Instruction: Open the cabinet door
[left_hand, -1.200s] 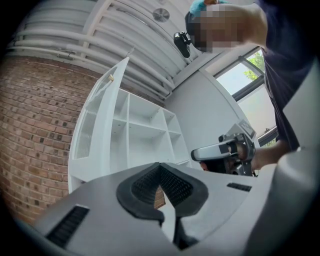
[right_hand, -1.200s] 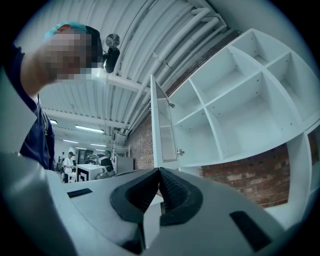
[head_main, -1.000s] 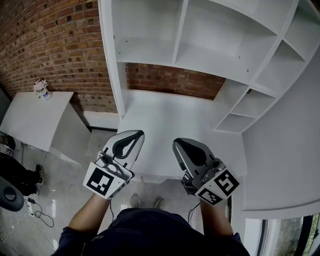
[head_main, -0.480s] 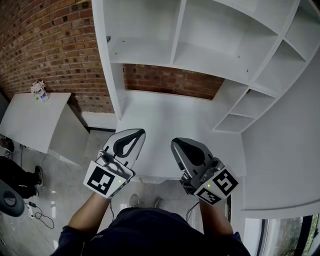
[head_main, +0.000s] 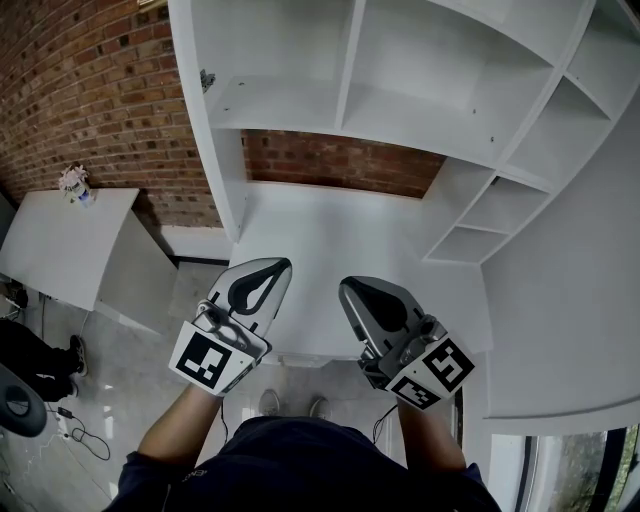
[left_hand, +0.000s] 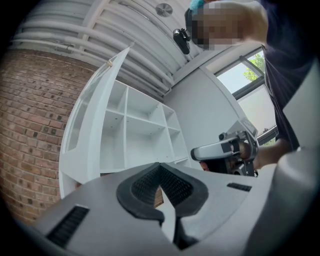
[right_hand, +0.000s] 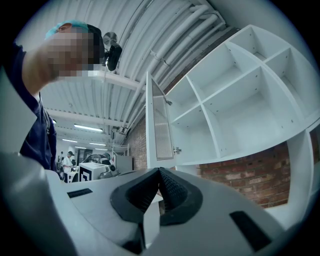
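Cabinet (head_main: 290, 105) slid leftward in frame; left tool (head_main: 268, 268), right tool (head_main: 352, 288) pressed together, empty; door (right_hand: 159, 127) foreshortened.

White cabinet door (right_hand: 161, 127), swung fully open

You're looking at two claws: the left claw (head_main: 265, 270) at 7 o'clock and the right claw (head_main: 360, 290) at 5 o'clock. One white cabinet (head_main: 350, 70) fills 12 o'clock, with one door (right_hand: 158, 125). You have two white surfaces: the near tabletop (head_main: 330, 235) at centre and the side tabletop (head_main: 60, 240) at 9 o'clock, carrying one small object (head_main: 75, 182).
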